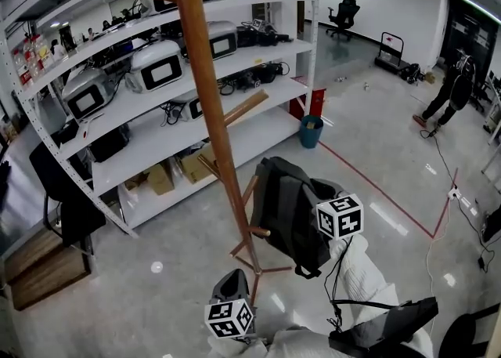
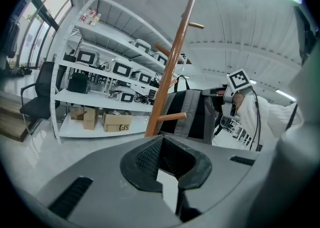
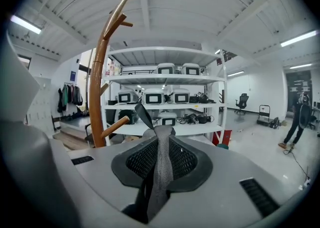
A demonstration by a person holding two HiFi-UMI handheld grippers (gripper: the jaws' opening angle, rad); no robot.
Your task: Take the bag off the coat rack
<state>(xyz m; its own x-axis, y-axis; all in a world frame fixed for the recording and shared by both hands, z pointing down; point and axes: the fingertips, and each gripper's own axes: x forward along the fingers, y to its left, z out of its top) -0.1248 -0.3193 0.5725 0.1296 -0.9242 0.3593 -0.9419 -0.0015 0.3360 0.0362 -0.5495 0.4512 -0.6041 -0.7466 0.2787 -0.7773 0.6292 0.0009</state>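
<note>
The tall wooden coat rack (image 1: 205,74) stands in front of me, its foot on the floor. A dark grey backpack (image 1: 286,207) hangs just right of the pole, beside a low peg (image 1: 259,232). My right gripper (image 1: 322,209) holds it up, shut on the bag's grey mesh strap (image 3: 162,157), which runs between the jaws. In the left gripper view the backpack (image 2: 192,112) shows behind the pole (image 2: 170,72), with the right gripper (image 2: 223,97) at its top. My left gripper (image 1: 233,282) stays low near the rack's foot, open with nothing between its jaws.
White shelving (image 1: 156,74) with several boxy devices stands behind the rack, with cardboard boxes (image 1: 160,176) on its lowest shelf. A black chair (image 1: 66,192) stands left and a blue bin (image 1: 311,131) at the shelf's end. Red floor line (image 1: 376,192); a person (image 1: 452,90) stands far right.
</note>
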